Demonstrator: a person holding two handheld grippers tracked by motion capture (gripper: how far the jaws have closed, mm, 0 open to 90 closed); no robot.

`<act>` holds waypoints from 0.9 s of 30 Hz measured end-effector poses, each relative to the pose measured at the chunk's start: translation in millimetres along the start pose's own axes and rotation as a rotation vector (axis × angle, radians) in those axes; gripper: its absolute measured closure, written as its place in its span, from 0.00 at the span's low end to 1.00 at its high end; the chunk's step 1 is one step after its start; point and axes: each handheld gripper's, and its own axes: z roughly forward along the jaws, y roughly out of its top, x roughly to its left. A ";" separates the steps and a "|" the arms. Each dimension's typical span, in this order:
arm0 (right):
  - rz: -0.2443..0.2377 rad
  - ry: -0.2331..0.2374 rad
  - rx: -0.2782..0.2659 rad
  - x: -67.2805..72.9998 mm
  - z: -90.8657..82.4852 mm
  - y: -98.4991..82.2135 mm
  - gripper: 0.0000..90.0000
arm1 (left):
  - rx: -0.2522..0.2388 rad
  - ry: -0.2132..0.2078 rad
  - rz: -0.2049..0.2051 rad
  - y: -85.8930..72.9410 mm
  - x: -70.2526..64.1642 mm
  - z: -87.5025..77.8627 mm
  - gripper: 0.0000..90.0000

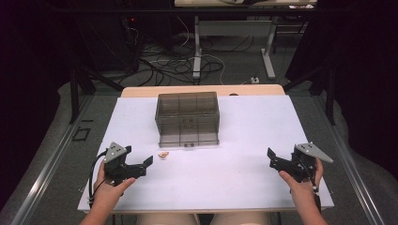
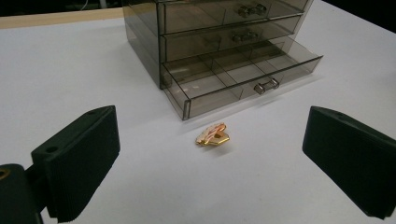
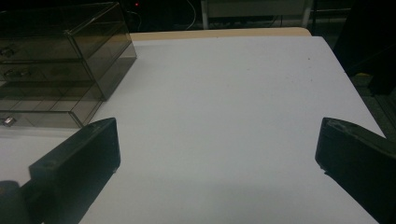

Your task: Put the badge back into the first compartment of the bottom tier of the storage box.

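Standing at the far middle of the white table (image 1: 244, 183): a smoky clear drawer chest (image 1: 187, 117), blocking passage there. Jutting toward the person: its bottom drawer (image 2: 243, 77), pulled out and open on top. Lying just before that drawer: a small gold clip (image 2: 213, 135), apart from it, with bare tabletop all round. Hanging wide apart with nothing between the jaws: left gripper (image 2: 210, 158), aimed at the clip, and right gripper (image 3: 217, 163), facing bare white surface to the right of the chest. Leaving broad free room along both sides and across the near half.
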 end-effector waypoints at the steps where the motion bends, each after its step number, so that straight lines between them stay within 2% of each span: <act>1: -0.006 -0.006 -0.004 0.0 0.7 -0.5 0.00 | 0.003 0.003 0.011 0.2 0.2 0.0 0.05; 4: -0.012 0.001 0.014 0.9 0.8 -1.3 0.00 | 0.003 0.007 0.009 0.1 -1.5 0.3 0.06; 6: -0.016 0.004 0.021 1.2 1.0 -1.7 0.00 | 0.000 0.017 0.023 0.5 -2.6 -0.2 0.07; 8: -0.008 0.001 -0.003 2.4 3.4 -2.6 0.00 | 0.011 0.032 0.051 1.2 -4.2 -1.1 0.08; 10: -0.012 0.004 -0.003 2.6 3.8 -2.6 0.00 | 0.012 0.035 0.055 1.2 -4.9 -1.0 0.09; 11: -0.017 0.008 0.021 3.0 1.9 -1.7 0.00 | 0.011 0.040 0.062 1.2 -5.3 -0.9 0.11; 14: -0.024 0.012 0.022 4.2 1.1 -1.3 0.00 | 0.011 0.039 0.053 0.9 -7.6 -0.4 0.15; 15: -0.023 0.010 0.024 4.9 0.7 -1.1 0.00 | 0.013 0.048 0.066 1.2 -8.4 -0.3 0.17; 17: -0.027 0.010 0.034 5.2 -0.1 -0.7 0.00 | 0.018 0.045 0.061 1.4 -9.3 -0.1 0.17; 21: -0.019 0.018 0.030 6.9 0.6 -0.8 0.00 | 0.027 0.055 0.077 2.3 -12.2 3.3 0.20; 22: -0.020 0.015 0.031 7.0 1.0 -0.9 0.00 | 0.028 0.076 0.092 3.1 -13.3 6.0 0.21; 25: -0.017 0.016 0.016 6.7 2.2 -1.3 0.00 | 0.035 0.082 0.095 4.2 -13.9 8.7 0.24; 27: -0.020 0.010 0.031 5.9 1.9 -1.3 0.00 | 0.045 0.090 0.092 5.3 -15.0 11.3 0.27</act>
